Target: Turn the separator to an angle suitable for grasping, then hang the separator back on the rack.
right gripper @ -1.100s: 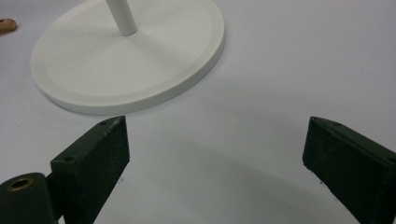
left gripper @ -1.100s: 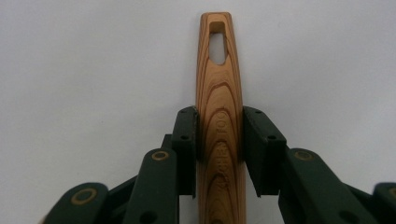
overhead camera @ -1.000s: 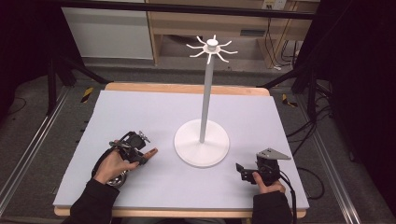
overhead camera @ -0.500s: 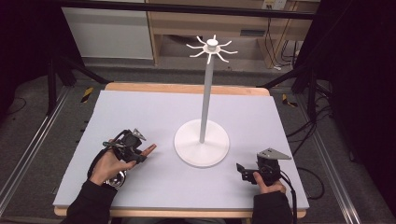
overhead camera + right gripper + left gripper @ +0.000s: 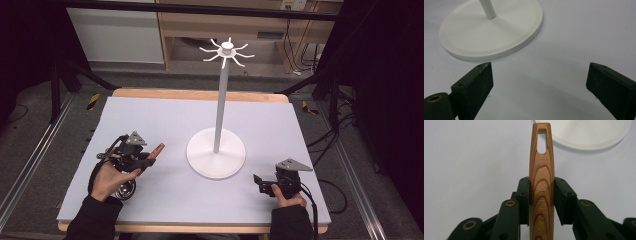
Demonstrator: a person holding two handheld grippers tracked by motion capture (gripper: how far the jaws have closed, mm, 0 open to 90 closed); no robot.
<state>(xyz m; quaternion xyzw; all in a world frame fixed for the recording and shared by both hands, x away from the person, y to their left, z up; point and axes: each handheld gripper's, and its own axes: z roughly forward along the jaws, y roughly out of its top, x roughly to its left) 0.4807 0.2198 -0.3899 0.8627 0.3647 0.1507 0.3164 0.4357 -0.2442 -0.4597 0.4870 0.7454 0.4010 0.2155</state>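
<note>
I've got the left gripper (image 5: 541, 195) pinching the wooden handle (image 5: 541, 170) mid-shaft, slot end free for the stand's (image 5: 216, 152) hooks; right gripper (image 5: 539, 85) spread, idle on the worktop (image 5: 165, 120).

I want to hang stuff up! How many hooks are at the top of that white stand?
8, as far as I can count: they fan out all round the cap at the top of the stand, like spokes. They are small, so one may be hidden.

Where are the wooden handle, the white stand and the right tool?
wooden handle (image 5: 541, 182), left gripper view, mid-shaft between the jaws.
white stand (image 5: 216, 154), high view, round base.
right tool (image 5: 539, 82), right gripper view, gap midway between the open jaws.
</note>
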